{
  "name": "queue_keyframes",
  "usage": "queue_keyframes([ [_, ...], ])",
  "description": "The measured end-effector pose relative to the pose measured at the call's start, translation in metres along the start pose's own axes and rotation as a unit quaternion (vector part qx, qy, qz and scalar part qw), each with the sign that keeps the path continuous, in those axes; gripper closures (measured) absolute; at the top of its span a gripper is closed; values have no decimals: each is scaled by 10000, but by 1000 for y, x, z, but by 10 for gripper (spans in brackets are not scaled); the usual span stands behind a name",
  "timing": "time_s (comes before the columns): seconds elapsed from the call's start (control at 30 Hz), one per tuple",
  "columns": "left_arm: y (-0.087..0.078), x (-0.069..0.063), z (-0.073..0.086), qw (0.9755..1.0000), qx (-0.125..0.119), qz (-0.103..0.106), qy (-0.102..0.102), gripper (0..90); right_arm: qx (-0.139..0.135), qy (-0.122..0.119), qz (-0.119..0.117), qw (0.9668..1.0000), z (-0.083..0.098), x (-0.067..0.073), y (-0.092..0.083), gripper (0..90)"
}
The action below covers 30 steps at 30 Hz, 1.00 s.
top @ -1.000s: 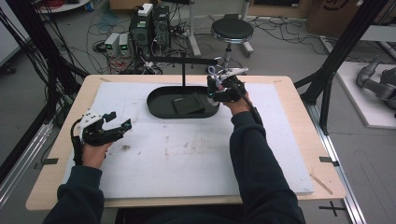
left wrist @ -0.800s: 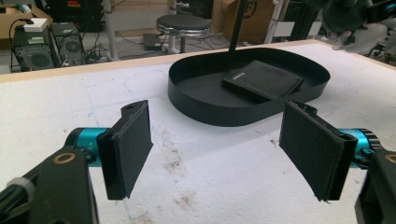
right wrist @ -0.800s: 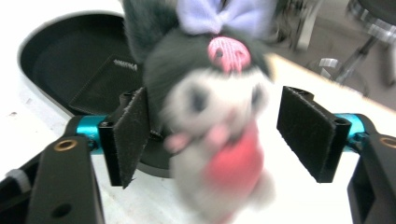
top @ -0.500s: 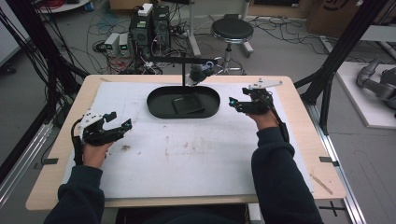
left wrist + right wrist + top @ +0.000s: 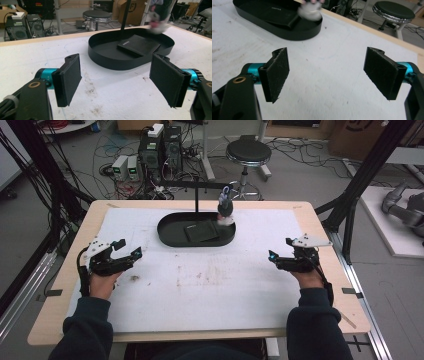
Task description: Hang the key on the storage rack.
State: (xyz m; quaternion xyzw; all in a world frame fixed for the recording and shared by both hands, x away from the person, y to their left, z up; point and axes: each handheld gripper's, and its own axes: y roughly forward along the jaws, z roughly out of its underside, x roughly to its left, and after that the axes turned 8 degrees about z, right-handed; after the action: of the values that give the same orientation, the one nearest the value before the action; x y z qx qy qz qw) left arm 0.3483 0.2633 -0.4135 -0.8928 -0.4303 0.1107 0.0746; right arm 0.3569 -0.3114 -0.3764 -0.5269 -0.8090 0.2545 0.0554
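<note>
A black oval tray (image 5: 167, 237) sits at the back middle of the white mat, with a flat black pad (image 5: 200, 231) lying in it. Over the tray's right end, a small dark and white hanging thing (image 5: 225, 211) dangles from the bar of a black stand (image 5: 196, 195). It looks blurred in both gripper views (image 5: 157, 15) (image 5: 310, 10). My left gripper (image 5: 131, 248) rests open at the mat's left side, empty (image 5: 116, 82), facing the tray (image 5: 105, 63). At the right side my right gripper (image 5: 280, 248) is open and empty (image 5: 327, 75), well clear of the tray (image 5: 294, 33).
The white mat (image 5: 215, 290) covers a wooden table (image 5: 327, 285) and has brown stains near its middle. Black frame posts (image 5: 367, 175) rise at both sides. A round stool (image 5: 248, 152), computers (image 5: 160, 145) and cables stand on the floor beyond the far edge.
My right gripper has left the hanging thing by the tray and moved right and toward me, open. The hanging thing swung left, then back. The left gripper has stayed put.
</note>
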Motion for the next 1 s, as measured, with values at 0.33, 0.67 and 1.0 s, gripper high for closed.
queue_keyframes([
  [0.33, -2, 0, -1, 10000, -36, -45, 23, 250, 147, 14, 158, 9998, 18, -3, -3, 207],
  [0.67, -3, -3, -2, 10000, -22, 11, 90, 250, 201, 40, 341, 9992, 22, -3, -6, 208],
  [1.0, -1, -6, -2, 9999, 5, 67, 115, 250, 235, 37, 374, 9990, 22, -2, -6, 208],
])
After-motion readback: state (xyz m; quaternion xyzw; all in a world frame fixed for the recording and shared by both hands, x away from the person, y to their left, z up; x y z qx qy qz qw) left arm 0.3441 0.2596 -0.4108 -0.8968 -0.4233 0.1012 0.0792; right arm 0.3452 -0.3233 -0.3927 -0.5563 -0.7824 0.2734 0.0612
